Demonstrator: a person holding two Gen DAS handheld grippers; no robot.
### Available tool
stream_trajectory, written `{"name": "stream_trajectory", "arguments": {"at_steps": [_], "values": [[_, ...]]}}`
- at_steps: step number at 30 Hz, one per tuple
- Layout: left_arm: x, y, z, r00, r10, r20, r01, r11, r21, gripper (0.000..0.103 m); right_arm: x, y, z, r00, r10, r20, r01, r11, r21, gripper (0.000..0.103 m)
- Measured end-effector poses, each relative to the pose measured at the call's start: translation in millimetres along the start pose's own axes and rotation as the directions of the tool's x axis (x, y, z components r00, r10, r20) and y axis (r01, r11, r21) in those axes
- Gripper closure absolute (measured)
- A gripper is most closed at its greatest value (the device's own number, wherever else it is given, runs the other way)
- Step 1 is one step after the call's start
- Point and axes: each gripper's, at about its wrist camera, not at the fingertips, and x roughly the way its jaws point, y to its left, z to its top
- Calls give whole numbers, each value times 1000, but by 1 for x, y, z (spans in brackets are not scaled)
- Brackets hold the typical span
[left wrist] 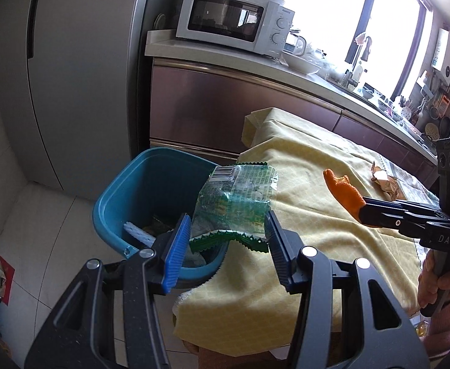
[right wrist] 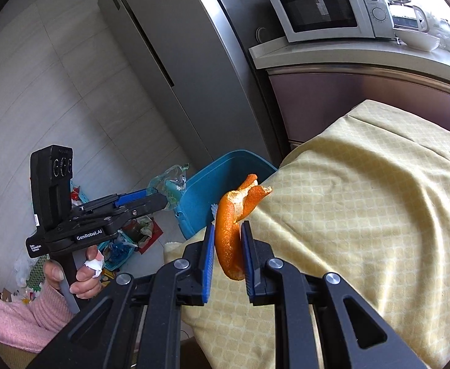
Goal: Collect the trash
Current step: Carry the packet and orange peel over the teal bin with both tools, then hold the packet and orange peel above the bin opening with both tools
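Note:
In the left wrist view my left gripper (left wrist: 228,218) is shut on a crumpled green and clear plastic wrapper (left wrist: 237,193), held over the near rim of the blue bin (left wrist: 151,184). The bin stands on the floor against the corner of the table, which is draped in a yellow cloth (left wrist: 301,160), and holds several scraps. My right gripper (right wrist: 228,227) is shut on a curled orange peel (right wrist: 228,209) above the table's edge, just right of the blue bin (right wrist: 206,184). The right gripper (left wrist: 363,210) and the orange peel (left wrist: 344,193) also show from the left wrist, as do the left gripper (right wrist: 160,200) and wrapper (right wrist: 169,181) from the right.
A brown crumpled wrapper (left wrist: 384,181) lies on the cloth further back. A grey fridge (left wrist: 80,77) stands behind the bin, with a counter and a white microwave (left wrist: 234,21) beside it. Litter and a small basket (right wrist: 123,246) lie on the tiled floor to the left.

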Motion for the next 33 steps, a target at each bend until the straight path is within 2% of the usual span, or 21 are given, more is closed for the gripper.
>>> {"name": "stream_trajectory", "arguments": {"at_steps": [17,33], "values": [[11,20,1,999,43,-8,-44,999,-27,54,34,19,18,997,49,-61,-52,998,-41,87],[16,26,1,998,68,-11,-68,997,-36,54,54,31,20,992,70,-103,-77,995,-66,87]]}}
